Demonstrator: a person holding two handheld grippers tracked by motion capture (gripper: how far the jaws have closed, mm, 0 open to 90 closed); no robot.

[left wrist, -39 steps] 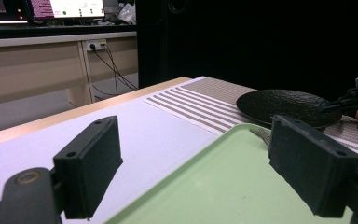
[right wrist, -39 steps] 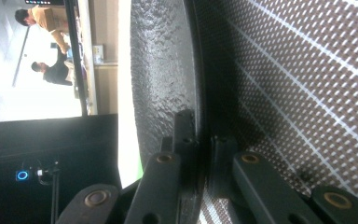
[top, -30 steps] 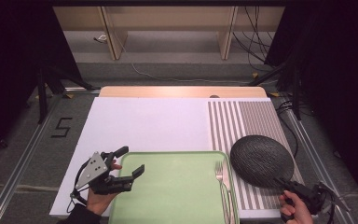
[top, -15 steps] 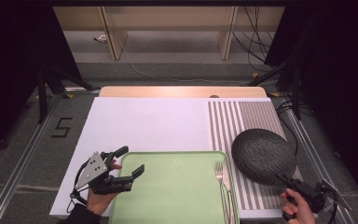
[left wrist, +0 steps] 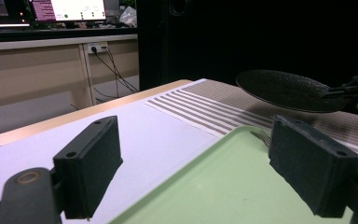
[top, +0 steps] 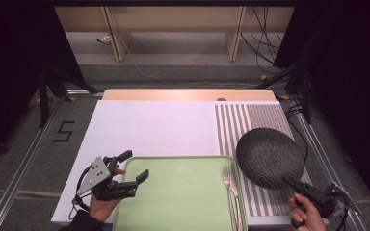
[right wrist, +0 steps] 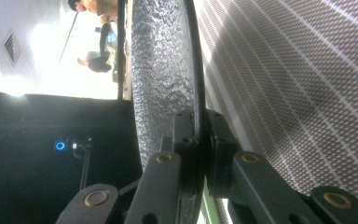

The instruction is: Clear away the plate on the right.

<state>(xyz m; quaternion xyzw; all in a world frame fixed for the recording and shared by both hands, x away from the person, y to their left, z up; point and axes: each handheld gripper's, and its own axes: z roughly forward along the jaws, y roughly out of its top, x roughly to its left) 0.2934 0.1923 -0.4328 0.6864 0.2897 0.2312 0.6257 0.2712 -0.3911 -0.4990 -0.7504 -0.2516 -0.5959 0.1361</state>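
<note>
1. Black textured plate (top: 270, 157), pinched at its rim by the right tool (top: 302, 186), hangs over the tabletop's (top: 149, 125) right edge, seemingly tray-bound.
2. Left tool (top: 132, 168) waits wide at the green tray's (top: 183, 192) left rim, likely to steady it.

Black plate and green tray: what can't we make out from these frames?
- Black plate: its near rim, in the high view, sits behind the right gripper; in the right gripper view it is cut off by the top edge.
- Green tray: near edge cut off by the bottom of the high view.
- Fork: handle end runs off that same edge; in the left gripper view a finger covers most of it.
</note>
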